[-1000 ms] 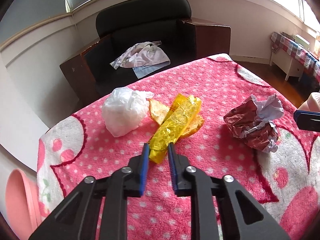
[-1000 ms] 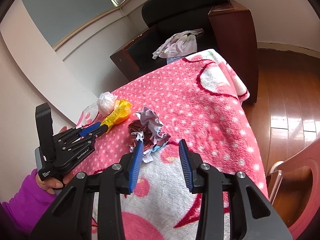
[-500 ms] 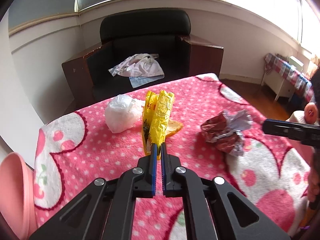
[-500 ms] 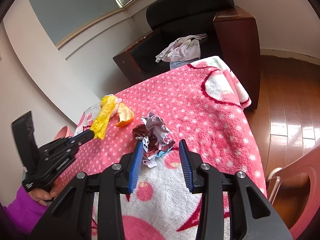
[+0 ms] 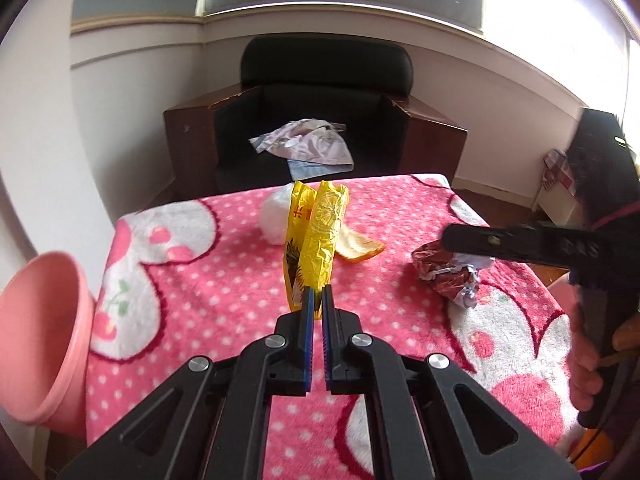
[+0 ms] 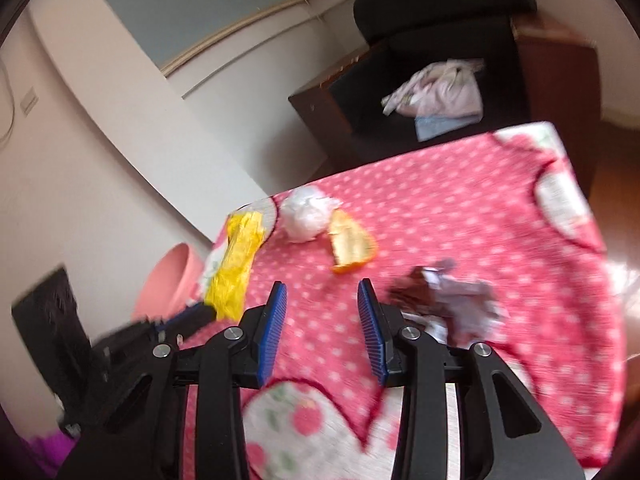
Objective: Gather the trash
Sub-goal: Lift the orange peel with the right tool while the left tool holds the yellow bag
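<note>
Lifted off the pink blanket since the earlier frames: yellow wrapper (image 5: 318, 236), pinched at its lower end between the fingers of the left gripper (image 5: 316, 300), jaws clamped hard on the film after closing. Stood upright in the air above the desk (image 5: 224, 292), nearer the pink bin (image 5: 44, 336) at the left edge than before. Swung leftward too: right gripper (image 6: 322, 312), fingers at a middling gap with nothing between them, crumpled brown-and-white paper (image 6: 448, 300) now just to their right rather than ahead. Left lying on the blanket: white plastic ball (image 6: 304, 216) and orange peel (image 6: 352, 244), close together.

Judged very light, thin and crinkly, probably slick; held its shape only loosely. Best gripped over a folded, doubled edge, as here. Likewise the paper wad: soft, springy, best taken across its bulk.
</note>
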`<state>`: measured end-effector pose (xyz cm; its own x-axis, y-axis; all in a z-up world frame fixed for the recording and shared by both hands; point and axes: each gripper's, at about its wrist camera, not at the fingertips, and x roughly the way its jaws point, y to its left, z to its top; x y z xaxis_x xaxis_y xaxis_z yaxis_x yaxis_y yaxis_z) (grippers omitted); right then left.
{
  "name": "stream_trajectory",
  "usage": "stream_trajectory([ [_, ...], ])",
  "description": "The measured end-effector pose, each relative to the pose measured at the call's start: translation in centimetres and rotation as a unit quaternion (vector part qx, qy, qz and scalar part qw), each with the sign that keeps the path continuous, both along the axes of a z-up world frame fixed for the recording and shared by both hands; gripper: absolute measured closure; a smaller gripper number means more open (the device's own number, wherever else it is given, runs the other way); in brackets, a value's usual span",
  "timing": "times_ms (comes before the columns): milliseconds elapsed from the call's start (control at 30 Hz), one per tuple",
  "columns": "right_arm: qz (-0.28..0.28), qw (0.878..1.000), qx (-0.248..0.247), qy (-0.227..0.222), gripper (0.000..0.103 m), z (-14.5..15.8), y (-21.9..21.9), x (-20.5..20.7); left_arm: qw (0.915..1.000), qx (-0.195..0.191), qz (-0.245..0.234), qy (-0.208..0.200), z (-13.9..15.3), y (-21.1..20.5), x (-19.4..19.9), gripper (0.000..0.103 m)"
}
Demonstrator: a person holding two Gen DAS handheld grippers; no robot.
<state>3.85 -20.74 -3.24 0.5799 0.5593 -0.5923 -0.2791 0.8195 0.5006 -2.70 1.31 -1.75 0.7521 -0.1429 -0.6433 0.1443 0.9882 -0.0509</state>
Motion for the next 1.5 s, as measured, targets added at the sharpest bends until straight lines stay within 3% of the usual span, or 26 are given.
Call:
stream_trajectory([
  [167, -0.024, 0.999, 0.004, 0.033, 0.065, -0.6, 1.2, 3.4, 0.9997, -0.009, 0.022, -0.002, -0.2, 1.8, -0.8, 0.100],
  [500, -0.044, 0.992, -0.066, 0.101, 0.065, -4.5, 3.7, 7.2, 0.9986, -0.038, 0.035, -0.009, -0.7, 4.2, -1.3, 0.100],
  [667, -0.030, 0.992, -0.097, 0.070, 0.066, -4.5, 5.0, 6.0, 0.9983, -0.046, 0.035, -0.009, -1.0, 4.5, -1.4, 0.100],
  [733, -0.026, 0.993, -0.099, 0.063, 0.080, -4.7, 5.2, 5.5, 0.9982, -0.048, 0.035, -0.009, -1.1, 4.5, -1.4, 0.100],
  [833, -0.030, 0.994, -0.087, 0.059, 0.092, -4.9, 4.9, 4.8, 0.9982, -0.047, 0.035, -0.011, -1.1, 4.5, -1.6, 0.100],
  [1133, -0.068, 0.996, -0.043, 0.028, 0.096, -3.3, 2.1, 2.7, 0.9981, -0.047, 0.037, -0.015, -0.9, 4.4, -2.1, 0.100],
  [1500, -0.043, 0.998, -0.034, -0.029, 0.098, 1.5, 0.6, -2.2, 0.9976, -0.046, 0.039, -0.033, 0.3, 4.0, -3.8, 0.100],
])
